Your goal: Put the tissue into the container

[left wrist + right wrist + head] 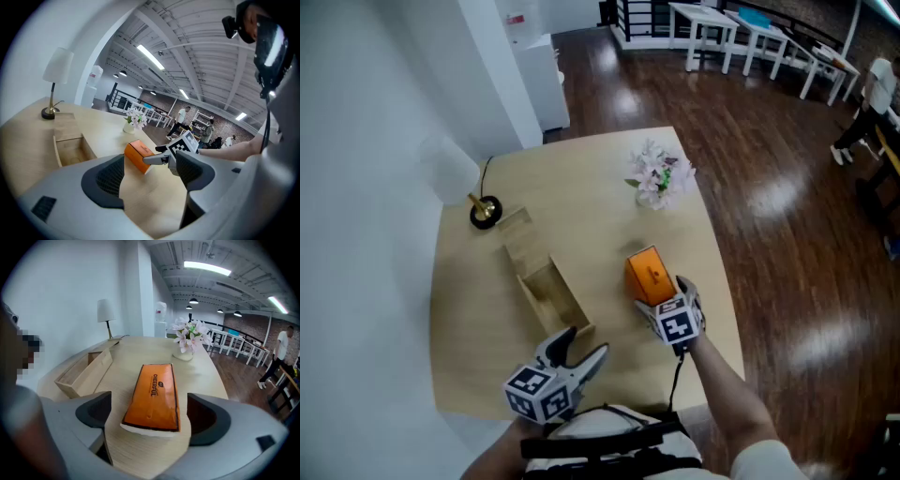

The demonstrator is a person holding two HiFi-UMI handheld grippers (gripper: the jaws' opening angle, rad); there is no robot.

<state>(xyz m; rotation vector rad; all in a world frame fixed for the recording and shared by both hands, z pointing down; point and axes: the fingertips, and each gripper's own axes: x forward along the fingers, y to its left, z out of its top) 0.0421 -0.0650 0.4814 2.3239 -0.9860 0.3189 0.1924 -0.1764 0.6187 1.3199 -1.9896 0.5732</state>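
Note:
An orange tissue pack (647,274) lies flat on the round wooden table (581,178), right of the open wooden container (551,292). My right gripper (662,300) stands open at the pack's near end. In the right gripper view the tissue pack (153,394) reaches in between the jaws of the right gripper (150,414), with a gap on each side. My left gripper (587,343) hovers open near the table's front edge, just in front of the container. In the left gripper view the left gripper (150,171) holds nothing, and the tissue pack (138,156) and container (70,148) lie beyond it.
A lamp (485,211) stands at the back left by the wall, with the container's lid (518,234) lying next to it. A vase of white flowers (660,178) sits at the back right. The table's right edge drops to dark wood floor (787,244).

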